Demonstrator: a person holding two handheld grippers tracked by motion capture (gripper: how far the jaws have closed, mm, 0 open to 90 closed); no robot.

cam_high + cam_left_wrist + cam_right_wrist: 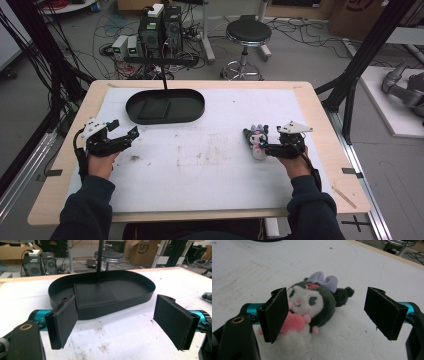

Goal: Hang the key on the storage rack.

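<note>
Here, the high view shows the right gripper point(265, 145) in the right half of the frame, slightly below centre, with its fingers spread wide around a plush toy point(257, 140) that lies on the white sheet point(215, 165) covering the table point(320, 125). In the right gripper view, the plush toy point(309, 307) occupies the centre-left of the frame: a dark grey head with a white face, a lilac bow on top, a pink part at its front and a white lower body. The left finger point(274, 315) stands just in front of the toy's pink part and overlaps it; contact cannot be determined. The right finger point(384, 312) stands well apart from the toy, with bare sheet between them. The fingers hold nothing. The left gripper point(122, 132) sits at the left of the high view, also spread wide and holding nothing. In the left gripper view its fingers point(65, 322) frame a black oval tray point(130, 300) in the centre of the frame; the tray rests on the sheet, with a flat black pad point(96, 295) inside it and a black post point(100, 260) rising from it. In the high view the tray point(192, 116) lies upper centre-left, well apart from the plush toy.
</note>
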